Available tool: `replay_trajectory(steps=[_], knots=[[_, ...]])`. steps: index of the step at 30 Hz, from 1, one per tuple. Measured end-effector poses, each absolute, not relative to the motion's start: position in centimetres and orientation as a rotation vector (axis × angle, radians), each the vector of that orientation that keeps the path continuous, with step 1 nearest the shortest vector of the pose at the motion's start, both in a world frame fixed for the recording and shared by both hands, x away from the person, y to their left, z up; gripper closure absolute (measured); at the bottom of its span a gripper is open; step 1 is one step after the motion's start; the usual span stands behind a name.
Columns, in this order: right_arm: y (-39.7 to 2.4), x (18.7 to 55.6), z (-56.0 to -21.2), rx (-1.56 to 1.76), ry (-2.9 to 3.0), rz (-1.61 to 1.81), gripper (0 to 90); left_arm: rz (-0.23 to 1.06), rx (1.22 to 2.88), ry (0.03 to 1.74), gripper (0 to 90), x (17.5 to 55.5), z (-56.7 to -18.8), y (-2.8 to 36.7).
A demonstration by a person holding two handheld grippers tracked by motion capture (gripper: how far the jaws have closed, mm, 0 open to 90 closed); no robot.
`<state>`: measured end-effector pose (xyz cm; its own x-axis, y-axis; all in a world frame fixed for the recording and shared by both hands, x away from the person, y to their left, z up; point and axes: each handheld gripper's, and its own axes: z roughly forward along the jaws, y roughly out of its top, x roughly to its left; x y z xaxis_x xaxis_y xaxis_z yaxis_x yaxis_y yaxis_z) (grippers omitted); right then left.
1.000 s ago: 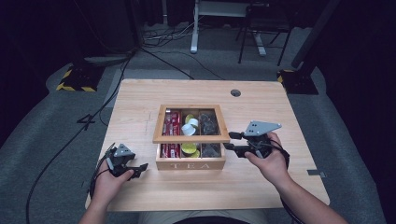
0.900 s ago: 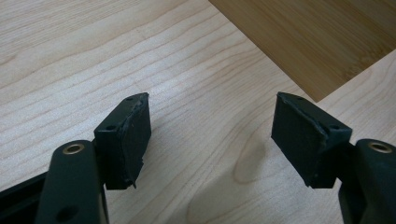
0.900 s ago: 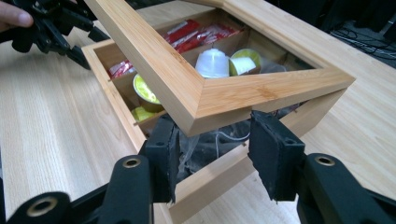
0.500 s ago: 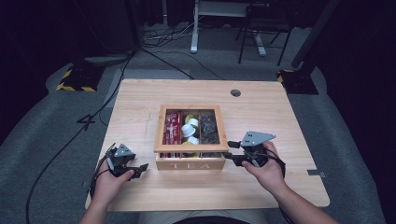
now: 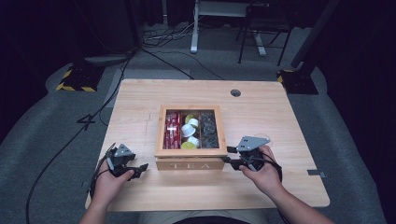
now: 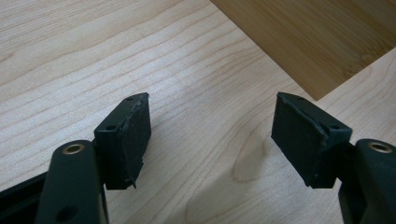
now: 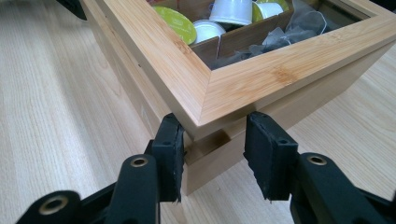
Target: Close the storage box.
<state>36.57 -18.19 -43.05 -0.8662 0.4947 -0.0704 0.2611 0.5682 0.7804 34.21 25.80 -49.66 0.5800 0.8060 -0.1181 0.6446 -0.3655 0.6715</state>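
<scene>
A wooden tea box marked TEA stands mid-table, its glass-windowed lid down. Under the glass lie red packets, white and green capsules and dark tea bags. My right gripper is at the box's near right corner. In the right gripper view its jaws straddle the lid's corner; they have just been closing, and a gap still shows at the right pad. My left gripper rests left of the box, open and empty, with the box's side ahead of it.
The table has a round cable hole at the back right. A black cable trails off the left edge to the floor. Bare wood surrounds the box on all sides.
My right gripper has sunk and moved in to the box's near right corner, its jaws narrower than before. The left gripper and the box have stayed put.
</scene>
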Motion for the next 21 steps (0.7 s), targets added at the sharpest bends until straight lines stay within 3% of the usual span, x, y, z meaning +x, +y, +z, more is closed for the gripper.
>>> replay_trajectory(steps=[5, 10, 21], knots=[[-18.3, 36.5, -43.1, 0.639, 2.544, 1.165, 55.3, 0.302, 2.121, 1.150, 28.9, 34.2, -49.7, 25.8], [-18.5, 35.8, -42.5, 0.638, 2.481, 1.164, 44.3, 0.306, 2.116, 1.158, 28.9, 34.1, -49.7, 25.9], [-19.2, 37.0, -41.8, 0.692, 2.491, 1.300, 39.7, 0.329, 2.099, 1.145, 29.2, 34.0, -49.3, 26.1]])
